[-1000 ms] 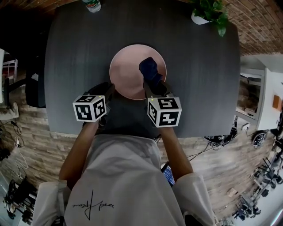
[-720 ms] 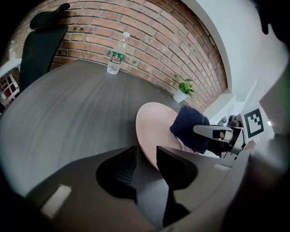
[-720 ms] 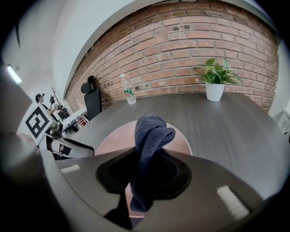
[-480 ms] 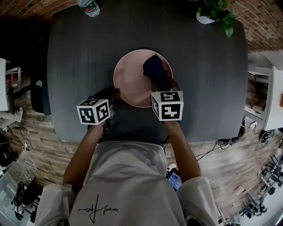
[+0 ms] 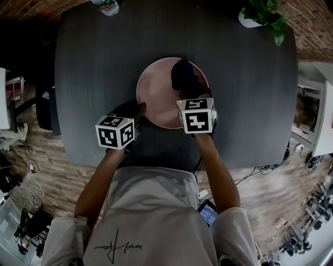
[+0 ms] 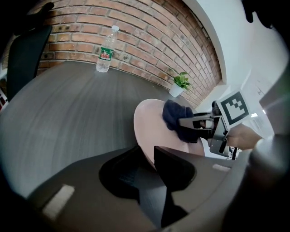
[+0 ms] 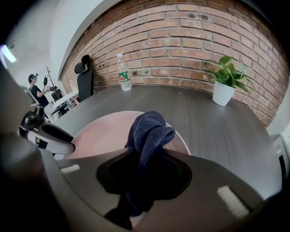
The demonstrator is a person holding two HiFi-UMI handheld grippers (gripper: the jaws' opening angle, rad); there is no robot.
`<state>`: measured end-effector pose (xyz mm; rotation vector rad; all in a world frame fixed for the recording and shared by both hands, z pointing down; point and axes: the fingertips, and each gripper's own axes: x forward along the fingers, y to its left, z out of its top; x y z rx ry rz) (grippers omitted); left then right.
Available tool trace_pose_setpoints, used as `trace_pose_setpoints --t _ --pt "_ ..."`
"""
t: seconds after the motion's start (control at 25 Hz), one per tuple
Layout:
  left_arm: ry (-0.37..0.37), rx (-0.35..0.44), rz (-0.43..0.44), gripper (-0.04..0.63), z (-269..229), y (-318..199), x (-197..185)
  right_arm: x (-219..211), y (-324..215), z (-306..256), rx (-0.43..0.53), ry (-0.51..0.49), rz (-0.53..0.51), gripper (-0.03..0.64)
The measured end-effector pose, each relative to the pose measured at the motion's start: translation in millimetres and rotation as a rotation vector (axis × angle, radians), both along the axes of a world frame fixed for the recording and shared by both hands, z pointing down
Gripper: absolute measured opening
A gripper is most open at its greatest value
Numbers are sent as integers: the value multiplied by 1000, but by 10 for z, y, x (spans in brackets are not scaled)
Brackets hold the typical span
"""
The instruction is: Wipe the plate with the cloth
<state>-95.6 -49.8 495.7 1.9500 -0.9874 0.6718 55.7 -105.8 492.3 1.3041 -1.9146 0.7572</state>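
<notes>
From the head view, the pink plate [image 5: 156,98] sits at the centre of the dark grey table [image 5: 93,67]. My left gripper [image 5: 137,110] reaches in from the lower left to the plate's lower-left rim, with its marker cube just below. My right gripper [image 5: 192,94] comes in from the lower right, and the dark blue cloth [image 5: 183,75] bunches at its tip over the upper right part of the plate. A water bottle [image 5: 106,6] stands at the top edge of the frame, left of centre, and a potted plant [image 5: 263,14] in the upper right corner.

In the left gripper view, my jaws fill the bottom of the frame and are closing, with the plate's near rim in the gap between them. I cannot tell whether the pads press on it yet. The plate runs up and to the right from there. The cloth lies on its far right side, held by the other gripper, which enters from the right edge. The bottle is at upper left, before a brick wall [image 6: 136,41].

In the right gripper view, my jaws are clamped on the cloth. It rises from between them in a fold at the centre of the frame and hangs over the plate. The left gripper shows at the left edge, at the plate's rim. The bottle is at upper centre-left and the plant at upper right.
</notes>
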Motion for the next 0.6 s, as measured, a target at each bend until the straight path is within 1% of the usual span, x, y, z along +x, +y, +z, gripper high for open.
trace_pose_setpoints --t 0.24,0.44,0.6 --pt "30 -2 -12 109 -15 -47 -39 -90 -123 67 -24 37 -32 91" --pt "50 11 -7 109 -23 -86 -39 -113 -204 66 -19 53 -42 91" --pt "63 14 1 109 -18 -100 -33 -126 -240 71 -16 89 -69 91"
